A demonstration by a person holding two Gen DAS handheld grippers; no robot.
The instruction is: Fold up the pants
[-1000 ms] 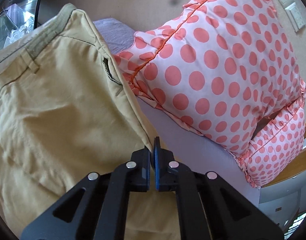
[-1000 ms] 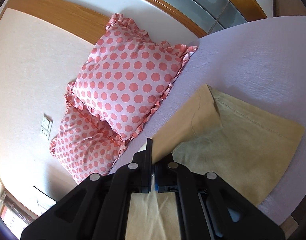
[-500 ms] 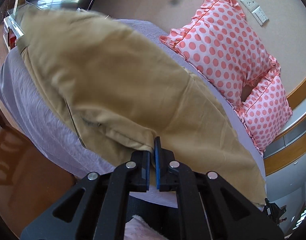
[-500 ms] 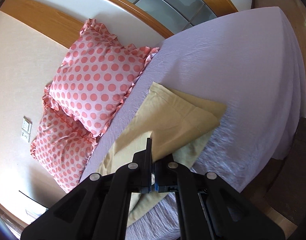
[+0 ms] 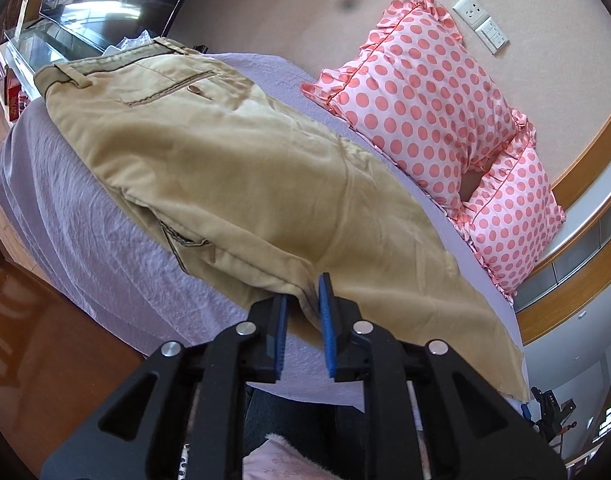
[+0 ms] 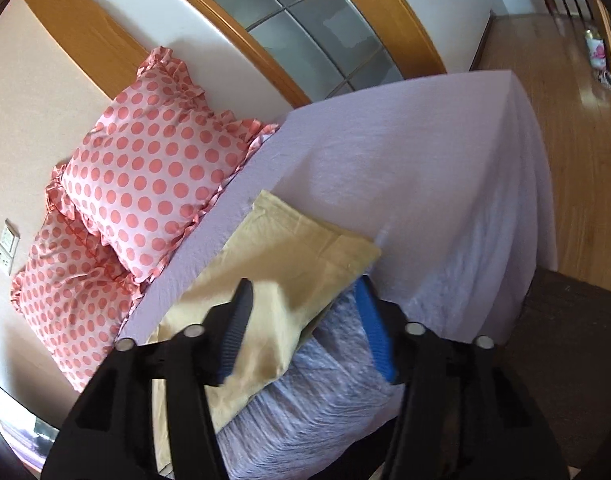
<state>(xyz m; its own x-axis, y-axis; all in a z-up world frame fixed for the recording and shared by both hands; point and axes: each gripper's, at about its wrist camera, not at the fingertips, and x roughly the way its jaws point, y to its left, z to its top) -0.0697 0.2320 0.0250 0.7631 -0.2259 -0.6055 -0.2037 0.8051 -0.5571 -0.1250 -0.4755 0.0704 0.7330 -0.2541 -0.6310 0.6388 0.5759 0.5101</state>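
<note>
— Two tongs, and both have let go, as far as I can see. The left tongs (image 5: 303, 316) stand a little apart with a tuck of the pants (image 5: 233, 168) lying loosely between the blue pads; the gap looks too wide for a grip. The right tongs (image 6: 305, 320) are spread wide, with the cuff end lying between them and nothing pinched.

— So where are the pants?

— Flat on the bed (image 5: 85, 248), lengthwise along its near edge. The waistband and back pocket are at the far end in the left view, the cuffs (image 6: 305, 240) toward the pillows (image 6: 153, 176) in the right view. One leg seems laid over the other, so I'd judge the first fold, leg onto leg, done and just set down.

— And next?

— I'd guess a fold across the length, cuffs brought up to the waistband. That calls for the right tongs to close on both cuff layers together, not only the top one, and for the left to steady or pinch the other corner so the legs don't slide apart.

— Any snag?

— The near edge hangs close to the side of the bed, and the top leg bulges and wrinkles near the pocket. It may want smoothing first.
</note>
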